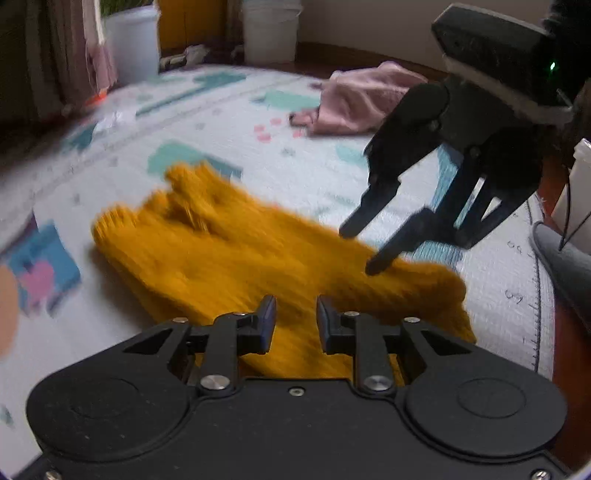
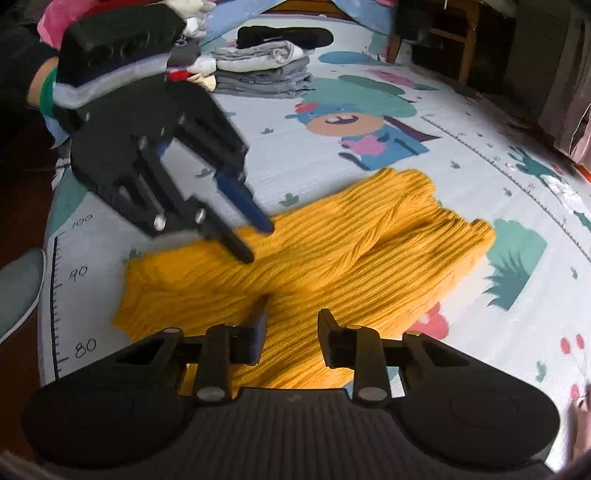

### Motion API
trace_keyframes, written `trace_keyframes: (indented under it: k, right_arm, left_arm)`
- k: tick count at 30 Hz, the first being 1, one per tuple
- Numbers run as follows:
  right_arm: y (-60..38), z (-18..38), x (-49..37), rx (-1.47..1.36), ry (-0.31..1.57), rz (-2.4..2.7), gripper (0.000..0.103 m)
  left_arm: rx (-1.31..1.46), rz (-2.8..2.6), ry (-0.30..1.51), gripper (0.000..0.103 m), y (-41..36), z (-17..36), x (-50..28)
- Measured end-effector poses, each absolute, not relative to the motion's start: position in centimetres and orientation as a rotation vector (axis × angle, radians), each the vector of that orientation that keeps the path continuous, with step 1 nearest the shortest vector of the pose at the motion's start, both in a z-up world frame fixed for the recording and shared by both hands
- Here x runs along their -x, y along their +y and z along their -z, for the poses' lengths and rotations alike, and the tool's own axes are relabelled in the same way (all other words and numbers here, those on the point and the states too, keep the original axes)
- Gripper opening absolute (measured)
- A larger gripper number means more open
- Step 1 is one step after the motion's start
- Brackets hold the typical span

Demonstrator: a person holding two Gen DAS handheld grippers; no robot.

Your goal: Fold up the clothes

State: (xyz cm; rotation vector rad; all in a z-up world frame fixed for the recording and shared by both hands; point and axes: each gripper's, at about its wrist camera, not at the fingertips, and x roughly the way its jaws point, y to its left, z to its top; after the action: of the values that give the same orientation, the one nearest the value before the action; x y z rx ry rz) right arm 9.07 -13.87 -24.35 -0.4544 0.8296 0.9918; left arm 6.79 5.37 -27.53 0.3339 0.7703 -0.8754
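Note:
A mustard-yellow knitted sweater [image 1: 236, 258] lies partly folded on the patterned play mat [image 1: 221, 122]; it also shows in the right wrist view [image 2: 332, 266]. My left gripper [image 1: 295, 314] is open and empty, just above the sweater's near edge; it also shows in the right wrist view [image 2: 258, 240], tips over the sweater's left part. My right gripper [image 2: 291, 317] is open and empty above the sweater's near edge; it also shows in the left wrist view [image 1: 360, 251], tips at the sweater's right side.
A pink garment [image 1: 365, 103] lies crumpled at the mat's far side. A stack of folded grey clothes [image 2: 266, 70] with a black item [image 2: 284, 37] behind it sits at the mat's far end. White buckets [image 1: 269, 29] stand beyond the mat. A grey slipper [image 2: 18, 288] lies off the mat.

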Motion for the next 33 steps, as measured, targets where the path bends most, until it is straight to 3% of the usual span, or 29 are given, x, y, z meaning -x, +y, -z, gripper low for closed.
trace_keyframes:
  k: [2, 6, 12, 18, 20, 21, 23, 24, 27, 33]
  right_arm:
    - [-13.9, 26.5, -9.5, 0.439, 0.882, -0.955, 0.031]
    - [-13.6, 27.9, -8.1, 0.483, 0.808, -0.955, 0.031]
    - [-13.7, 23.8, -7.7, 0.576, 0.789, -1.049, 0.031]
    - [-15.2, 21.1, -5.5, 0.649, 0.778, -1.122, 0.031]
    - [-15.7, 21.4, -4.1, 0.699, 0.741, -1.141, 0.031]
    - [-15.8, 21.6, -3.3, 0.729, 0.715, -1.157, 0.032]
    - [-15.9, 22.1, -1.7, 0.785, 0.634, -1.182, 0.050]
    - [-16.1, 22.3, -0.7, 0.820, 0.583, -1.199, 0.057]
    - [-16.7, 23.5, 2.0, 0.950, 0.478, -1.238, 0.058]
    - [-17.2, 25.5, 4.5, 1.084, 0.387, -1.222, 0.072]
  left_arm:
    - [-0.374, 0.862, 0.776, 0.022, 5.0, 29.3, -6.8]
    - [-0.394, 0.874, 0.770, 0.024, 4.9, 28.8, -6.8]
    - [-0.315, 0.868, 0.706, 0.024, 4.5, 25.5, -8.7]
    - [-0.409, 0.865, 0.778, 0.024, 1.4, 29.1, -11.2]
    - [-0.384, 0.868, 0.784, 0.025, 2.4, 27.9, -11.5]
    - [-0.357, 0.871, 0.775, 0.028, 3.3, 26.7, -11.4]
    - [-0.313, 0.881, 0.698, 0.044, 5.8, 24.1, -10.1]
    - [-0.326, 0.880, 0.667, 0.044, 7.1, 23.2, -9.1]
    - [-0.572, 0.909, 0.568, 0.046, 9.2, 22.7, -4.3]
    - [-1.153, 1.110, 0.279, 0.052, 9.5, 26.8, 5.4]
